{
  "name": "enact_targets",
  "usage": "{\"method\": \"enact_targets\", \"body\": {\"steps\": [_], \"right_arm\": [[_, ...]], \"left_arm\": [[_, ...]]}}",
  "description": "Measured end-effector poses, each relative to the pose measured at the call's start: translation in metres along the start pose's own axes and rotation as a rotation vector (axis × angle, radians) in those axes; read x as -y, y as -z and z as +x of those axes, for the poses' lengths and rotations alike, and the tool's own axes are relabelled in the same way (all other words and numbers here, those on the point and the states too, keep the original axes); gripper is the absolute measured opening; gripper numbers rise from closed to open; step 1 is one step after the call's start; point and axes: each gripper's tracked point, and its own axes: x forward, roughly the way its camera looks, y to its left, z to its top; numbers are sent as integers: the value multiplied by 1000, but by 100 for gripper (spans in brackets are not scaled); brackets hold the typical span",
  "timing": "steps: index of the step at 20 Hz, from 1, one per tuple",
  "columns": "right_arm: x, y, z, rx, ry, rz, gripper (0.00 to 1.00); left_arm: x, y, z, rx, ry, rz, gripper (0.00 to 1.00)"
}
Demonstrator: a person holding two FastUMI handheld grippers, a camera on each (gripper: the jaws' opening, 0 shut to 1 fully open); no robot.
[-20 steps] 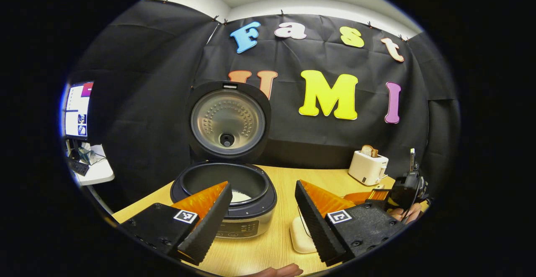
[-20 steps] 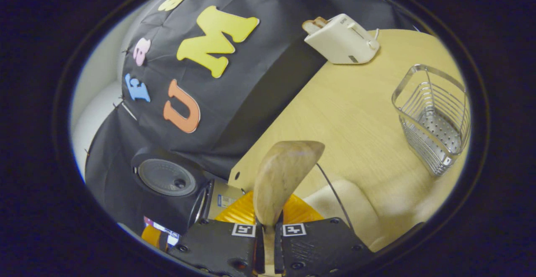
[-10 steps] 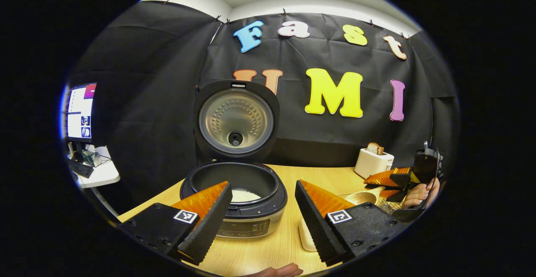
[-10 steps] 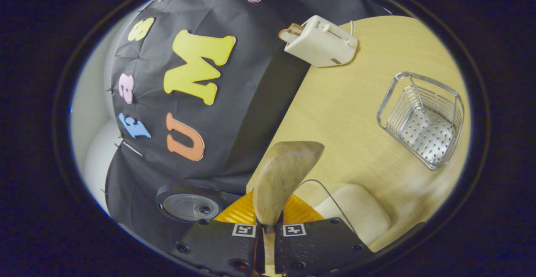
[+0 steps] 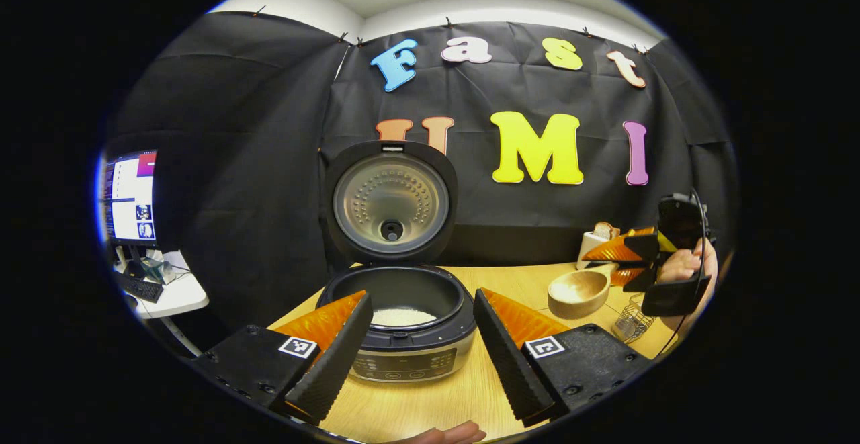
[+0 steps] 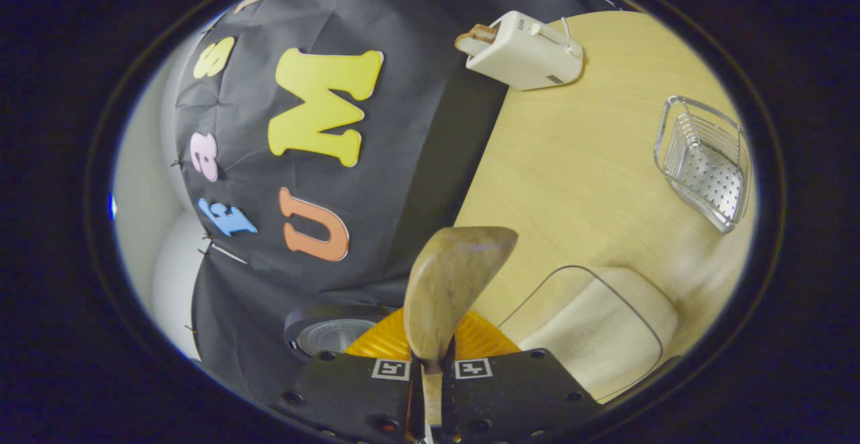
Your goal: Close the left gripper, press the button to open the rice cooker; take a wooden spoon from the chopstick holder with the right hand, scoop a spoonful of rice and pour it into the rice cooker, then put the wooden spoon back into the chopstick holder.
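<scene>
Rice cooker sits on tabletop w/ lid up, rice inside. Left gripper fingers spread, empty. Right gripper fingers clamp wooden spoon handle; bowl looks empty. Chopstick holder well apart. Best: keep spoon upright, lower handle-first into holder.

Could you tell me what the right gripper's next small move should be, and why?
Probably carry the wooden spoon toward the chopstick holder: its bowl looks empty, rice already lies in the open rice cooker, and the right gripper is shut on its handle.
</scene>
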Motion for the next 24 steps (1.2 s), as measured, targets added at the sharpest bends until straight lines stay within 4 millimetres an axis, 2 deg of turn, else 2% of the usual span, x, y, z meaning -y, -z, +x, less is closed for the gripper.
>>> {"method": "enact_targets", "body": {"steps": [4, 9, 13, 14, 15, 17, 21, 24], "right_arm": [[-46, 17, 10, 4, -52, -21, 9], [-92, 55, 35, 3, -86, -100, 10], [-109, 87, 64, 8, -69, -189, 10], [-111, 95, 72, 9, -60, -224, 10], [-115, 103, 80, 10, -53, -259, 9], [-123, 117, 95, 20, -43, -352, 9], [-137, 138, 121, 58, -16, -560, 10], [-139, 144, 137, 77, 21, -735, 10]], "left_arm": [[-12, -7, -10, 26, 1, -2, 96], [-29, -9, -17, 29, -10, -15, 96], [-41, -12, -23, 41, -7, -47, 96], [-46, -12, -25, 44, -12, -53, 100], [-52, -12, -26, 45, -22, -56, 96], [-62, -11, -28, 45, -49, -57, 96], [-66, -6, -27, 27, -67, -59, 96], [-70, -6, -29, 19, -88, -53, 96]]}}
